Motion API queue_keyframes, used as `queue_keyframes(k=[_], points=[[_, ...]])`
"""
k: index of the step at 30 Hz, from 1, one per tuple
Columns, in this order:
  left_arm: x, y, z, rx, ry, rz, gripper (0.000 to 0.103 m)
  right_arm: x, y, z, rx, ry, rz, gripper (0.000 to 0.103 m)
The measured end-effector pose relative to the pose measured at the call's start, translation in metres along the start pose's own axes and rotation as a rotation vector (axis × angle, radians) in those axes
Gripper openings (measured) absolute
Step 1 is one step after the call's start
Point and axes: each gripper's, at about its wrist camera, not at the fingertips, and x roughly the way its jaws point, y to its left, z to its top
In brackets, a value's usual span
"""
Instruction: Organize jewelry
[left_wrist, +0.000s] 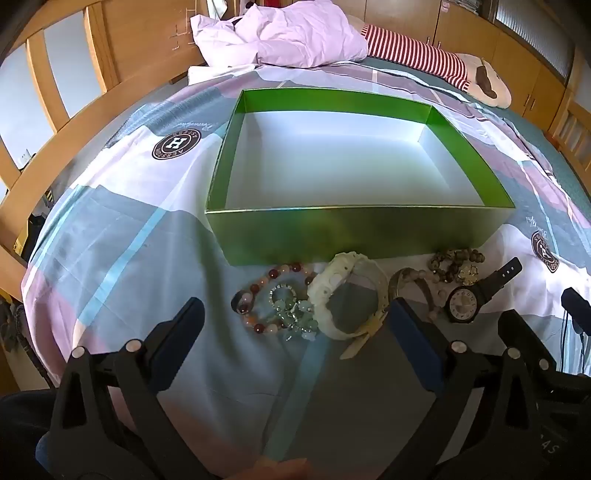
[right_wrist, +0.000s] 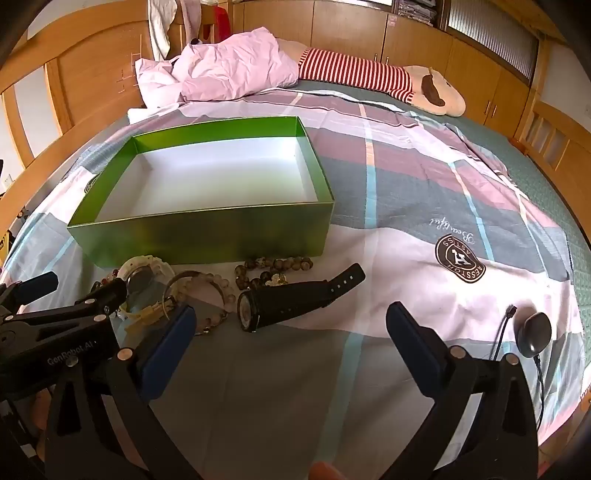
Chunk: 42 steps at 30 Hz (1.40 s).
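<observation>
An empty green box (left_wrist: 354, 230) (right_wrist: 207, 236) with a white floor lies on the bed. In front of it lies jewelry: a red and pink bead bracelet (left_wrist: 273, 275), a pale green crystal piece (left_wrist: 295, 314), a white watch (left_wrist: 349, 299) (right_wrist: 146, 267), a pale bead bracelet (left_wrist: 413, 280) (right_wrist: 218, 295), a dark brown bead bracelet (left_wrist: 456, 264) (right_wrist: 275, 267) and a black watch (left_wrist: 476, 293) (right_wrist: 295, 299). My left gripper (left_wrist: 295, 310) hangs open above the green crystal piece and white watch. My right gripper (right_wrist: 291, 314) stands open just in front of the black watch. Nothing is gripped.
The bed has a checked pink, grey and white cover (right_wrist: 406, 206). A pink quilt (left_wrist: 280, 33) and a striped plush toy (right_wrist: 369, 74) lie at the far end. A small dark round device with a cable (right_wrist: 533, 334) lies at the right. Wooden rails (left_wrist: 55, 155) run along the left side.
</observation>
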Motion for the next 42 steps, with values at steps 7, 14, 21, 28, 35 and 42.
queue_keyframes(k=[7,14,21,28,35,42], points=[[0.003,0.0017,-0.0029,-0.007,0.005,-0.007,0.099,0.0002,0.0013,0.0001,-0.003,0.002,-0.003,0.1],[0.0004,0.0015,-0.0054,0.0,0.0,0.001,0.099,0.001,0.0022,0.0007,-0.006,0.0,-0.005,0.101],[0.0032,0.0013,-0.0016,-0.004,0.008,0.003,0.099,0.0002,-0.0011,-0.0001,-0.003,0.0,-0.002,0.1],[0.0029,0.0024,-0.0015,-0.006,0.01,0.008,0.099,0.0016,-0.0006,-0.0014,-0.006,0.003,-0.001,0.1],[0.0038,0.0034,-0.0003,0.002,0.011,0.011,0.099,0.0026,0.0003,-0.0044,-0.006,0.004,-0.004,0.101],[0.0039,0.0036,-0.0005,0.003,0.009,0.014,0.099,0.0025,0.0008,-0.0041,-0.005,0.005,-0.004,0.1]])
